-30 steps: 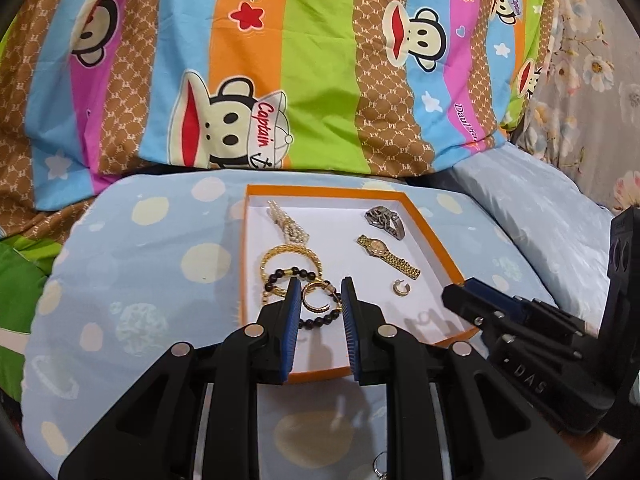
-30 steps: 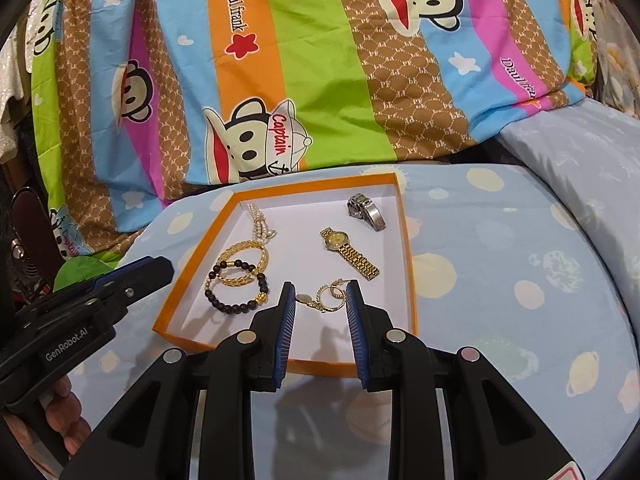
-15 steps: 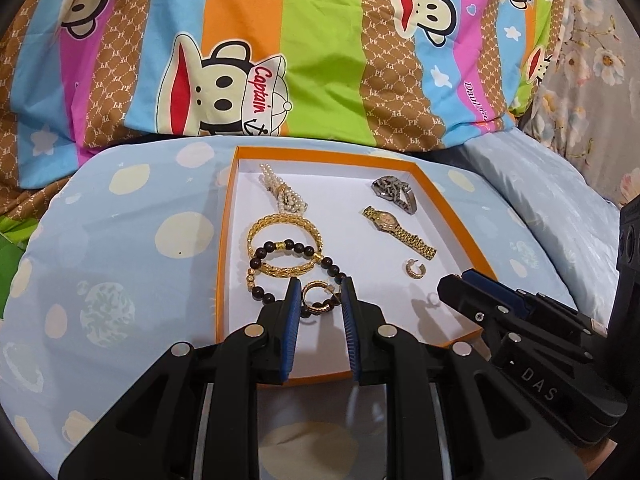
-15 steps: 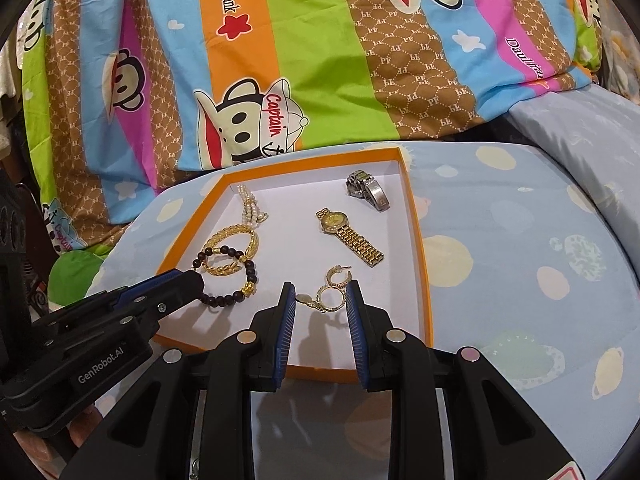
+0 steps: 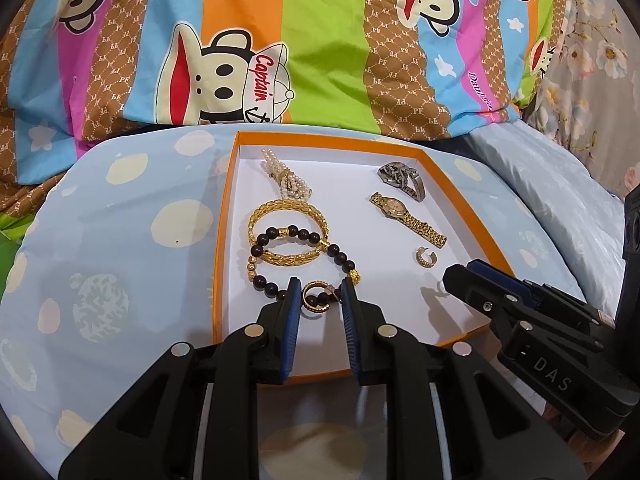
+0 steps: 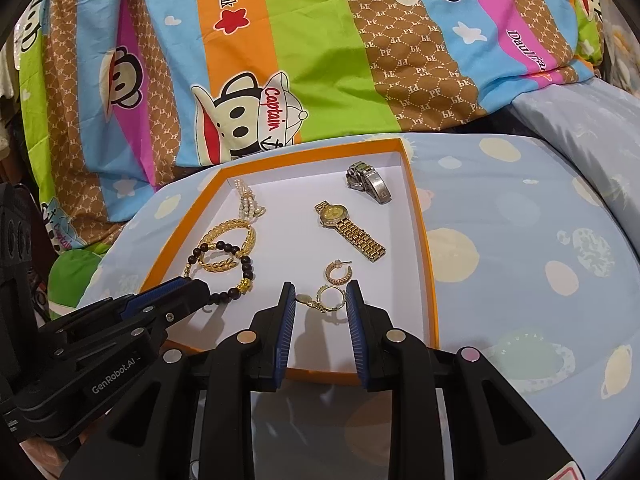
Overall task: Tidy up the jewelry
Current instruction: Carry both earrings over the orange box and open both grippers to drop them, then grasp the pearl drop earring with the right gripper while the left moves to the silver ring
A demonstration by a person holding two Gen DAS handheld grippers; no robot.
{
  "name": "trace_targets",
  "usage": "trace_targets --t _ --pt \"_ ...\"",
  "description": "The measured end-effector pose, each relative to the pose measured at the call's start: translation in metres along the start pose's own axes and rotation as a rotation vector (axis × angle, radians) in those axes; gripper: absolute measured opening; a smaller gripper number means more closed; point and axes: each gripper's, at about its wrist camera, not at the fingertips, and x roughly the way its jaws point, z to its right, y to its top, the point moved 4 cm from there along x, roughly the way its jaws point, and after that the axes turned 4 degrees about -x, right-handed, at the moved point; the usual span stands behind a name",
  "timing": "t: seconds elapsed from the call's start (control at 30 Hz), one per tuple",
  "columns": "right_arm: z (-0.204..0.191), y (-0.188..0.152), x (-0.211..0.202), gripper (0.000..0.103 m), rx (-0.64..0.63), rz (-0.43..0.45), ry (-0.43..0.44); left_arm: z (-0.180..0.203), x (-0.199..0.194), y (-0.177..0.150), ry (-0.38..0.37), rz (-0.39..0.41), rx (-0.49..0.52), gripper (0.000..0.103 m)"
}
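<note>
Inside orange-rimmed tray (image 5: 224, 216): pearl strand (image 5: 286, 176), gold bangle (image 5: 288, 236), bead bracelet (image 5: 304, 264), two watches, earrings.

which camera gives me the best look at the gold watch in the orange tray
The right wrist view. There the gold watch lies near the middle of the picture, its round dial facing the camera and the link band fully visible, nothing covering it. In the left wrist view the gold watch is also unobstructed in the orange tray, but sits off to the right and its dial looks smaller.
</note>
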Motion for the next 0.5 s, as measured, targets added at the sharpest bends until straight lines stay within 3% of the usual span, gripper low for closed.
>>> trace_targets --t 0.13,0.23,0.27,0.37,0.5 --pt "0.000 -0.001 0.000 0.025 -0.003 0.004 0.002 0.001 0.000 -0.001 0.001 0.006 0.008 0.020" --pt "0.001 -0.001 -0.001 0.033 0.008 0.012 -0.001 0.000 -0.001 -0.001 0.004 0.013 0.001 0.020" --pt "0.002 -0.001 -0.002 0.037 0.013 0.017 -0.001 -0.001 -0.002 -0.001 0.002 0.014 -0.003 0.022" --pt "0.006 0.000 -0.007 0.042 0.030 0.037 -0.001 -0.004 -0.006 0.000 0.002 0.034 -0.025 0.041" --pt "0.008 0.000 -0.012 0.044 0.037 0.058 -0.008 -0.008 -0.016 0.003 0.005 0.079 -0.040 0.045"
